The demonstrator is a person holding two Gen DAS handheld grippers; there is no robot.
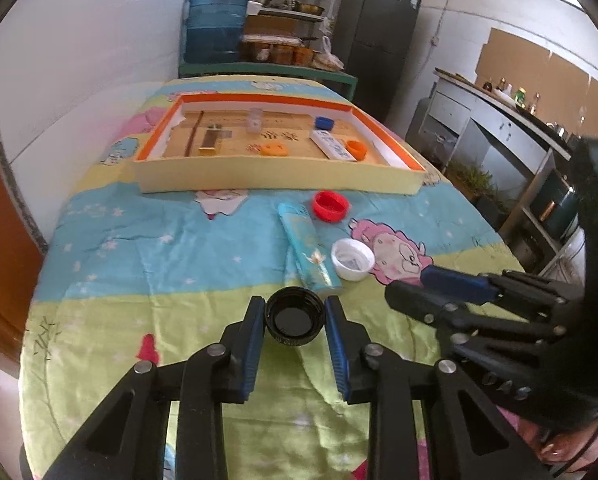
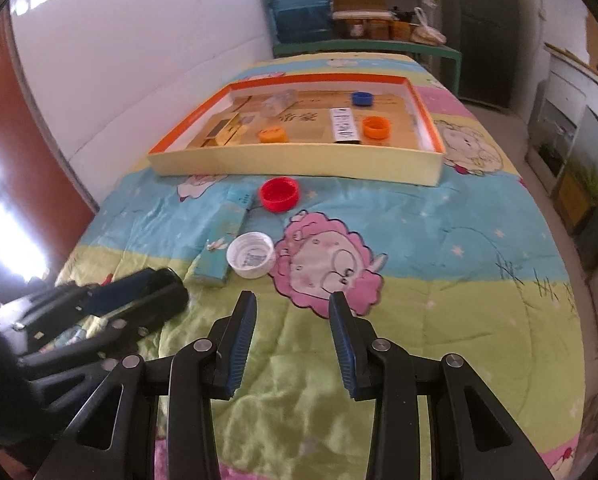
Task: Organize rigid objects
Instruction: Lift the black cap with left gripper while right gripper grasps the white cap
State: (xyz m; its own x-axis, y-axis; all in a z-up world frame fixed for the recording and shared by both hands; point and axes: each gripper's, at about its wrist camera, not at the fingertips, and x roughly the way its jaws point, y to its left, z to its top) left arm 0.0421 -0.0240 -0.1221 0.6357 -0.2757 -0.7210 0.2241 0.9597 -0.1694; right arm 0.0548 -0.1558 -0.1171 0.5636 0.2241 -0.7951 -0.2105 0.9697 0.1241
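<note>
My left gripper (image 1: 295, 306) is shut on a black bottle cap (image 1: 295, 320), held between its blue pads just above the quilt; the gripper also shows in the right wrist view (image 2: 155, 286). My right gripper (image 2: 293, 304) is open and empty over the quilt; it shows in the left wrist view (image 1: 413, 282). On the quilt lie a white cap (image 1: 353, 259) (image 2: 251, 255), a red cap (image 1: 331, 205) (image 2: 279, 194) and a light-blue box (image 1: 309, 252) (image 2: 221, 242). The orange-rimmed tray (image 1: 275, 178) (image 2: 299, 162) holds several caps and small boxes.
A cartoon-print quilt (image 2: 419, 240) covers the table. A white wall runs along the left. A blue water jug (image 1: 215, 24), shelves and a dark fridge (image 1: 375, 36) stand beyond the far end. A counter (image 1: 499, 120) is on the right.
</note>
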